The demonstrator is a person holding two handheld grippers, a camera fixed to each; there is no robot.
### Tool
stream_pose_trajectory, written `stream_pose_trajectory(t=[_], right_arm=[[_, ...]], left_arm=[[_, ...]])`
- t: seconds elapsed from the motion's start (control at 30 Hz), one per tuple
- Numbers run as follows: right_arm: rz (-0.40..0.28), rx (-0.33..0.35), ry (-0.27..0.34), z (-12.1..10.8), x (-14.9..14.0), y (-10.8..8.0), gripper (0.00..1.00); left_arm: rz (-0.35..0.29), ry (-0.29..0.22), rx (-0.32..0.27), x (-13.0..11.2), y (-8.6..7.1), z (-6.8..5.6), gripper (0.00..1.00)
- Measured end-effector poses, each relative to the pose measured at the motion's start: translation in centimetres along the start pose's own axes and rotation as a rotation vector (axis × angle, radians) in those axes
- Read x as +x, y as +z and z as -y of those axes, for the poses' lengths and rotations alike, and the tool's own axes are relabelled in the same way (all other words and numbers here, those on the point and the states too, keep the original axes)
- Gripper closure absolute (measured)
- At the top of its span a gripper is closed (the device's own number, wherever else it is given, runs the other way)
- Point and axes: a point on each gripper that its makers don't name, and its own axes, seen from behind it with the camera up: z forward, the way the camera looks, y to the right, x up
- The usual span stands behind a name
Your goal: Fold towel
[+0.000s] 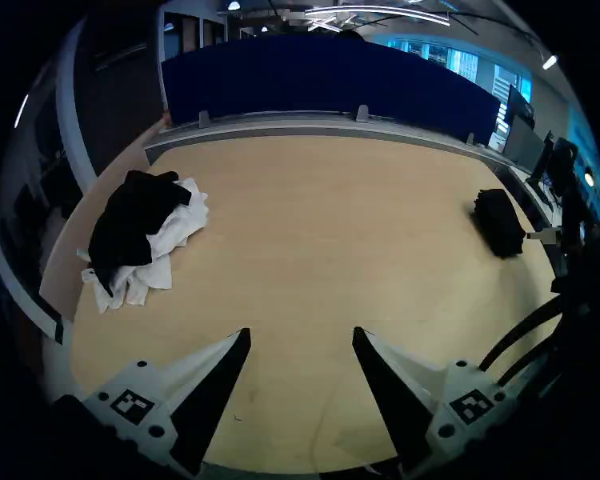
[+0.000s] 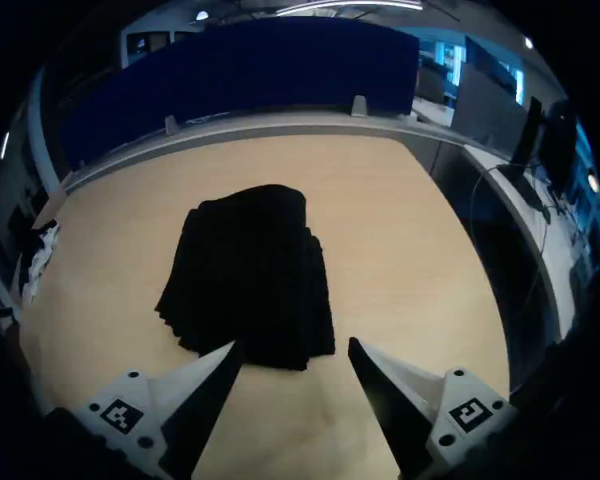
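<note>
Left gripper view: the left tongs [image 1: 300, 330] are spread wide and hold nothing, hanging over the bare, pale wood-grain tabletop [image 1: 324, 232]. A crumpled heap of black and white towels [image 1: 140, 232] lies far to their left. A folded black towel [image 1: 500, 220] sits far to the right, near the edge.

In the right gripper view, the right tongs [image 2: 294, 342] are equally spread and empty. The folded black towel [image 2: 252, 272], a soft, layered rectangle, lies just ahead of the fingertips. A blue partition [image 2: 244, 72] backs the tabletop.
</note>
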Motion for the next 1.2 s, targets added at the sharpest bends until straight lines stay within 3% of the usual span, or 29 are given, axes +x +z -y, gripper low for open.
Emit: stream_pose_trajectory(t=[0.4,0.8,1.07,1.2], right_arm=[[-0.101,0.028,-0.013,2.9,2.9,-1.6,0.00],[-0.440,0.087,-0.015,8.9,9.8,-7.2,0.00],[-0.661,0.052,-0.025,11.4,13.4,-12.0,0.00],[-0.708,0.033,-0.034,12.1,13.9,-13.3,0.00]], left_arm=[[-0.014,0.000,-0.009,0.4,0.0,0.1,0.05],[-0.029,0.011,-0.027,1.0,0.3,-0.2,0.05],[-0.049,0.009,-0.042,1.9,0.8,-0.7,0.06],[-0.066,0.006,-0.048,2.5,1.1,-0.9,0.05]])
